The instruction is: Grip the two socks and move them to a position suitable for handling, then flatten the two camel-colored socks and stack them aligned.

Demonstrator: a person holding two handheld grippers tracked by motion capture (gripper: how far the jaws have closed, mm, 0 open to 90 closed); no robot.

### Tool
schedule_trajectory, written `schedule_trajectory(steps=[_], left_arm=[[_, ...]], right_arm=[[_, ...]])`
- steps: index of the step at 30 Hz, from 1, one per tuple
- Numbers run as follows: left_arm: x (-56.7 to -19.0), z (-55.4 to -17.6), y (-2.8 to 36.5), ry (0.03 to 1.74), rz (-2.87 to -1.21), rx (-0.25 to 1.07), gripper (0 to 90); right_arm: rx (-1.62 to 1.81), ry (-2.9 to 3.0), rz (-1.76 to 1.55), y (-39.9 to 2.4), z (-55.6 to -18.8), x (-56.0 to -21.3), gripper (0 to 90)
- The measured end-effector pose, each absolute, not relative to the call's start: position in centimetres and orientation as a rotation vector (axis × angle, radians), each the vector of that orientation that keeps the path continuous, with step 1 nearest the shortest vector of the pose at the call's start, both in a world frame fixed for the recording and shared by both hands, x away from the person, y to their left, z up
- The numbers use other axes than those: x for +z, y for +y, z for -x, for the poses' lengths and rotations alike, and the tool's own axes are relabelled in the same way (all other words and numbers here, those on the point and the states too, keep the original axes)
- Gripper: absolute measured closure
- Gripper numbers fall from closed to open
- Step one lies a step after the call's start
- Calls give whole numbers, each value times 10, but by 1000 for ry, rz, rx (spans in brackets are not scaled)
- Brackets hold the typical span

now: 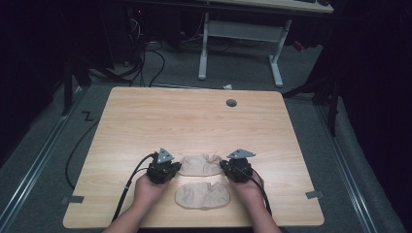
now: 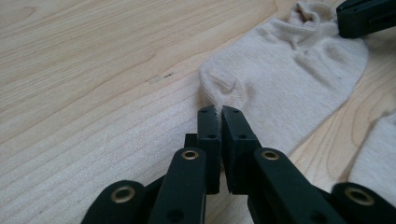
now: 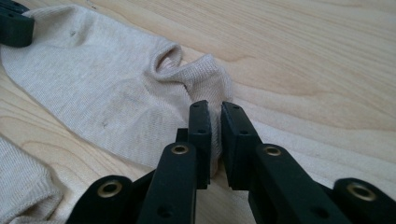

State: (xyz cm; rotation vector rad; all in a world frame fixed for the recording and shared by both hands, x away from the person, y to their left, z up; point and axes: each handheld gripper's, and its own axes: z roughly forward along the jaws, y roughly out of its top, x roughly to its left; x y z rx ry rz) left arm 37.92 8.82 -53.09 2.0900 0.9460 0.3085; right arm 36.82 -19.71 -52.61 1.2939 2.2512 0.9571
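Two beige ankle socks lie side by side near the front edge of the wooden table (image 1: 145, 116). The far sock (image 1: 200, 165) stretches between my two grippers. My left gripper (image 1: 177, 168) pinches the sock's rounded toe end (image 2: 218, 112), jaws shut on a thin fold of the far sock (image 2: 289, 74). At the other end, my right gripper (image 1: 224, 166) has the bunched cuff end (image 3: 214, 112) of the far sock (image 3: 93, 88) squeezed between its nearly closed jaws. The near sock (image 1: 202, 195) lies flat between the person's hands, untouched.
A round cable hole (image 1: 231, 103) sits in the table's far right part. Behind the table stands a white desk frame (image 1: 240, 36), with cables (image 1: 145, 63) on the dark floor. Grey tape tabs (image 1: 73, 199) mark the table's front corners.
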Motion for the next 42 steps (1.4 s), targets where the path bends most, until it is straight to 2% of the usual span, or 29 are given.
schedule_trajectory(steps=[5,13,42], left_arm=[[-520,-375,93,942,-2022,317,864],[-512,-370,94,927,-2001,343,865],[-503,-362,93,886,-2001,364,865]], right_arm=[[1000,2205,-1235,-194,-363,-516,836],[1029,2159,-1189,-192,-353,-506,837],[1034,2118,-1141,-195,-338,-495,836]])
